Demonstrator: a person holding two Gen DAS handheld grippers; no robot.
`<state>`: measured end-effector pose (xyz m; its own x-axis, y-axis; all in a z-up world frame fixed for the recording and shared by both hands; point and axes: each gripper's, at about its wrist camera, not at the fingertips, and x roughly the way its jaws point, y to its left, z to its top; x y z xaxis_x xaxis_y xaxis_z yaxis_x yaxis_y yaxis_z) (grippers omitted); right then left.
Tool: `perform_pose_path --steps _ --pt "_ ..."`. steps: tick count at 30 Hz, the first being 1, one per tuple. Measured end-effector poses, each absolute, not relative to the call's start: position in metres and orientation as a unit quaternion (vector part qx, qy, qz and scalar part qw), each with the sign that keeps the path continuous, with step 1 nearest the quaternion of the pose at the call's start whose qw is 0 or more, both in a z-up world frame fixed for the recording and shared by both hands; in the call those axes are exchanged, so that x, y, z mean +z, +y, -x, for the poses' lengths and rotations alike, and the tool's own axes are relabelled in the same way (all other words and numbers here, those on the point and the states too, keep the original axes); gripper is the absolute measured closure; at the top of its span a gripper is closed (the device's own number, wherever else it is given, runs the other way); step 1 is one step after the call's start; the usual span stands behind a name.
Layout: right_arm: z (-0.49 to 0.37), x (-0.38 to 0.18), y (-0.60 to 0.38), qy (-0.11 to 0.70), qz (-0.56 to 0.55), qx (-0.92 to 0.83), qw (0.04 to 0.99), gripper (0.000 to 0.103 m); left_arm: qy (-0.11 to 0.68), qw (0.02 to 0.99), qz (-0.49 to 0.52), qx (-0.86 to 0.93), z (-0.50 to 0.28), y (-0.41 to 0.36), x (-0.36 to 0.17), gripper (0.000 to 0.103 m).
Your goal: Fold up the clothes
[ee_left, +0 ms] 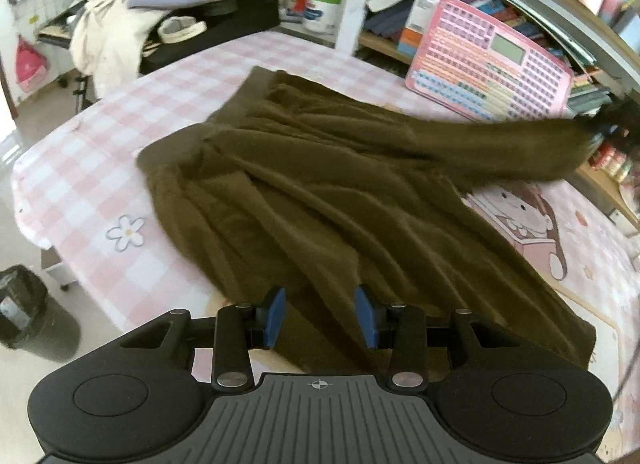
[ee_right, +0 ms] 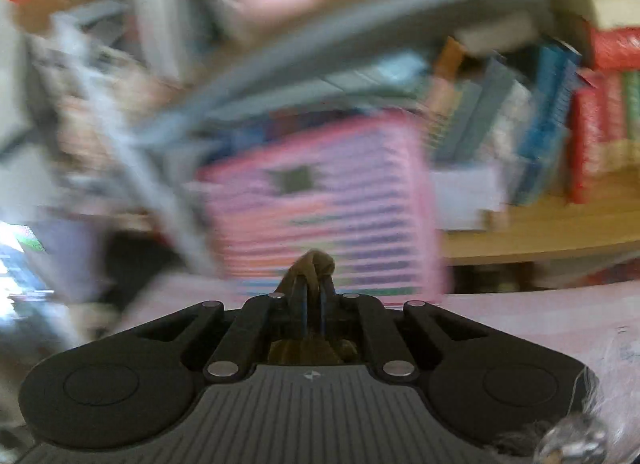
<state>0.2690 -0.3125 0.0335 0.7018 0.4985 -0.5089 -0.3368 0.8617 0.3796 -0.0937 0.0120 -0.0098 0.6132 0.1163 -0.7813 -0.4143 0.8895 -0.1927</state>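
Observation:
A dark olive-brown garment lies spread and wrinkled on the pink checked table. My left gripper hovers over its near edge. Its blue pads stand apart, with cloth lying between and under them, not pinched. One corner of the garment is stretched out to the right, up to my right gripper, a dark blur there. In the right wrist view the right gripper is shut on a bunch of that brown cloth, which pokes out past the fingertips. That view is heavily blurred.
A pink toy keyboard board leans against the bookshelf behind the table. A heap of cream clothes sits at the far left. A black bin stands on the floor by the table's left edge.

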Motion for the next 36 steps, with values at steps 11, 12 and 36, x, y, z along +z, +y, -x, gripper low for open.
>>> perform_pose_path --steps 11,12,36 --pt "-0.265 -0.049 -0.359 0.439 -0.128 0.192 0.868 0.064 0.421 0.874 0.192 0.150 0.092 0.012 -0.015 0.064" --pt "-0.263 -0.055 -0.360 0.449 -0.133 0.193 0.862 0.064 0.424 0.874 0.188 0.146 0.090 0.010 -0.015 0.064" --pt "-0.282 -0.006 -0.280 0.370 -0.128 0.352 0.850 0.095 0.431 0.852 0.207 0.212 0.120 0.024 -0.016 0.064"
